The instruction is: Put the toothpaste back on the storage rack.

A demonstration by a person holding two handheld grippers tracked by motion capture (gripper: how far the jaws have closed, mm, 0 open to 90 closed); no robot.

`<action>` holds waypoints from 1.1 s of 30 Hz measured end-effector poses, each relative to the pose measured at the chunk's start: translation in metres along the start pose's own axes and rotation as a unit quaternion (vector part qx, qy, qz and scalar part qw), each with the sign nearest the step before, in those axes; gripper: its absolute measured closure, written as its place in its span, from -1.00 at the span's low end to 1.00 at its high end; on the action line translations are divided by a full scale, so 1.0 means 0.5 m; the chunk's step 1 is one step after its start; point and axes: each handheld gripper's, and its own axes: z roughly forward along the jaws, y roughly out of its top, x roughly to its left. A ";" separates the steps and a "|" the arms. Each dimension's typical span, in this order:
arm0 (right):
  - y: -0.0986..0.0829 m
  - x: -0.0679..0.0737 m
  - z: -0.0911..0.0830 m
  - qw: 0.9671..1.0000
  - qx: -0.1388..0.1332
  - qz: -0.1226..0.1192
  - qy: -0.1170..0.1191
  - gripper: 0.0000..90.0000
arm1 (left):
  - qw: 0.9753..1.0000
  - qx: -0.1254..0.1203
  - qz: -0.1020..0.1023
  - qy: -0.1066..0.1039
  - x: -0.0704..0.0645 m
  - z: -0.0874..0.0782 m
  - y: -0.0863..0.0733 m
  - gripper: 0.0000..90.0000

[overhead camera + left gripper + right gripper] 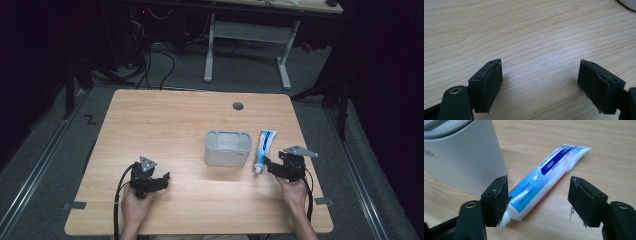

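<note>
Both claws are spread wide: left claw (540,82) over bare surface (529,37), right claw (537,200) straddling the toothpaste tube (544,176) beside a grey bin (461,155).

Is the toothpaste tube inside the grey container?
No, the toothpaste tube lies flat on the table beside the grey container.

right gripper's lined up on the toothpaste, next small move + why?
Probably ease the right gripper forward and close on the toothpaste tube. Its jaws stand open astride the cap end, not yet gripping, and the tube lies flat beside the grey bin.
</note>
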 end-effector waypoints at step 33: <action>0.101 -0.030 0.115 0.996 0.065 0.048 -0.022 -0.17 | 1.000 0.000 0.001 0.000 0.000 0.000 0.000 -0.55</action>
